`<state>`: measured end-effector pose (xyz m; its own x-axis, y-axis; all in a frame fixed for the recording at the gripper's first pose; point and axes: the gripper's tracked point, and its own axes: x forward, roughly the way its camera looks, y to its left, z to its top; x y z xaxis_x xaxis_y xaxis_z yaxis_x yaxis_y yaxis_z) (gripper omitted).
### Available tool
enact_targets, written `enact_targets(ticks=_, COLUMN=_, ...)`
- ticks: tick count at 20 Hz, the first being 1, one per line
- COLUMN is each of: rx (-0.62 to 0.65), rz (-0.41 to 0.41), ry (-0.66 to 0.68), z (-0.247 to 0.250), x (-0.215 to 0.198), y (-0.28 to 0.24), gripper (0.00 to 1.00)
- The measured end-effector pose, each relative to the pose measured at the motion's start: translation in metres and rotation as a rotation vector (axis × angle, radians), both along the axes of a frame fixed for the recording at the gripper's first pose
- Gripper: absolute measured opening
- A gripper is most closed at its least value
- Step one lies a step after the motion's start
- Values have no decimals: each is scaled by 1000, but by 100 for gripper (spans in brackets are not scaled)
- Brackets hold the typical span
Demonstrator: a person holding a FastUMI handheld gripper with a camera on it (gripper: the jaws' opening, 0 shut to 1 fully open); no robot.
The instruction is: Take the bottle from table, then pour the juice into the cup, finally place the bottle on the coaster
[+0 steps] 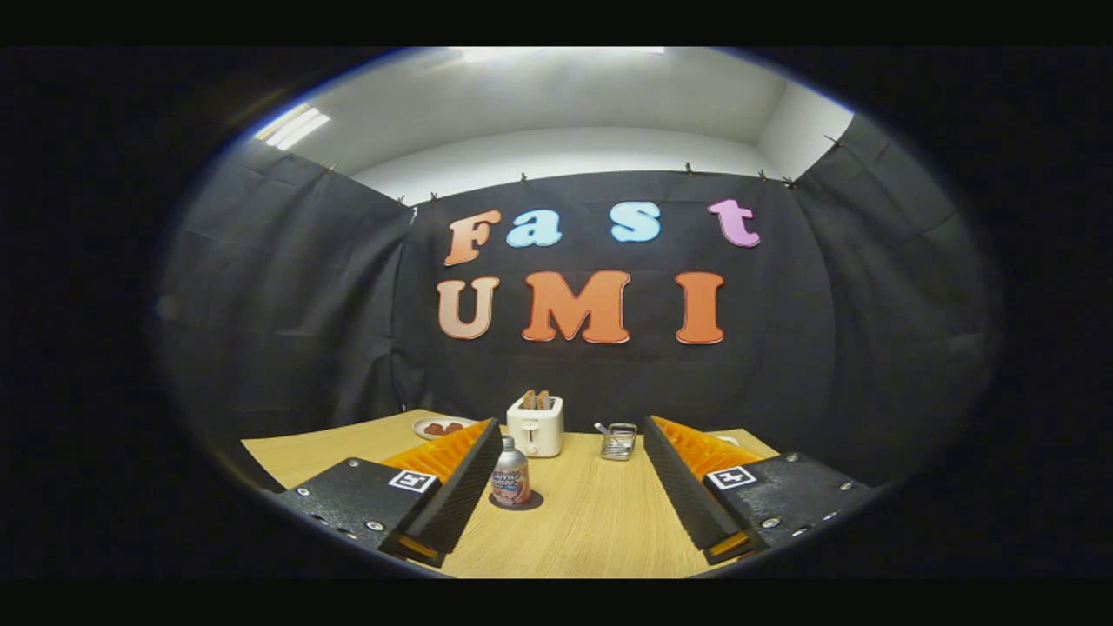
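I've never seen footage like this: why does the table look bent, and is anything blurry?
Gripper view: the fisheye lens bows the light wooden table and stretches the open gripper; the small labelled bottle on its dark round coaster looks slightly soft; ceiling lights glare above.

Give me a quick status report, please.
Gripper open, holding nothing. Bottle upright on dark coaster, by left finger. Toaster and glass cup beyond.

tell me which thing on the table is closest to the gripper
The bottle, standing on the dark coaster just ahead of the open gripper, beside its left finger. The toaster, cup and plate sit farther back.
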<state>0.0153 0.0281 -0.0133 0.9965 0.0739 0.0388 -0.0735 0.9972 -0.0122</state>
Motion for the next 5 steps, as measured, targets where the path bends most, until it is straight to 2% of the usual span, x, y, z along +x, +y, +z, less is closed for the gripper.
enact_targets(ticks=5, rx=6, rz=11, ry=-19, z=4, x=-4, y=1, gripper=97)
